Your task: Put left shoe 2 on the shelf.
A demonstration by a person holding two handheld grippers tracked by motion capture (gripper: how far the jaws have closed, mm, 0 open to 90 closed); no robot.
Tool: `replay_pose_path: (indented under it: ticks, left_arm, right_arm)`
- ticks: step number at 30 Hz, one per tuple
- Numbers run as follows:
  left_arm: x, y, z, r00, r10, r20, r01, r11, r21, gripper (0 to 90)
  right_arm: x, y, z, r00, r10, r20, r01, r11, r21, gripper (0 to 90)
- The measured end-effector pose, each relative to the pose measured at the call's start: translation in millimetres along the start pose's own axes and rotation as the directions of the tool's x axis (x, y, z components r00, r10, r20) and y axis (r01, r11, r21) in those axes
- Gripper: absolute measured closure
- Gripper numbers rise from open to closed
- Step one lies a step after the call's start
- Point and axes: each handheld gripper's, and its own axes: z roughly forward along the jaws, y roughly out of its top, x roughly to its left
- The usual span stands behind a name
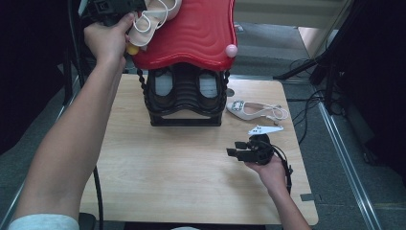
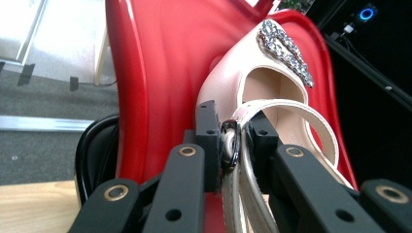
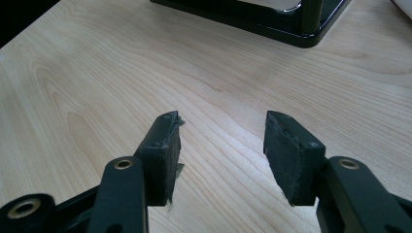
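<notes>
A beige high-heeled shoe (image 1: 154, 18) with a rhinestone ornament lies on the red wavy top (image 1: 198, 33) of a black shoe rack (image 1: 186, 103). My left gripper (image 1: 136, 14) is up at the rack's left corner, shut on the shoe's (image 2: 272, 82) strap and buckle. In the left gripper view the jaws (image 2: 232, 133) pinch the buckle against the red top (image 2: 160, 73). A second beige shoe (image 1: 253, 110) lies on its side on the table, right of the rack. My right gripper (image 1: 233, 149) hovers low over the table in front of that shoe, open with nothing between its fingers (image 3: 221, 133).
The wooden table (image 1: 167, 172) has bare room in front of the rack and to its left. A pink knob (image 1: 231, 50) and a yellow knob (image 1: 132, 49) sit at the red top's corners. The rack's black base (image 3: 272, 19) lies ahead of the right gripper. Cables run on the floor at right.
</notes>
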Motion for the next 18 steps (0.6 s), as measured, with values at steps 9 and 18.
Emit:
replay_pose_path:
  ticks: [9, 18]
  left_arm:
    - [-0.9, -10.7, -1.2, 0.9993, 0.038, -0.006, -0.038, 0.9993, 0.004, 79.5]
    - [-4.4, -7.5, -5.6, 0.9979, 0.065, 0.009, -0.065, 0.9975, 0.028, 69.7]
  right_arm:
    - [1.0, 0.5, 1.6, 1.0000, -0.006, 0.001, 0.006, 1.000, 0.003, 49.1]
    - [1.0, 0.5, 1.8, 0.9999, -0.011, 0.004, 0.011, 1.000, 0.005, 49.1]
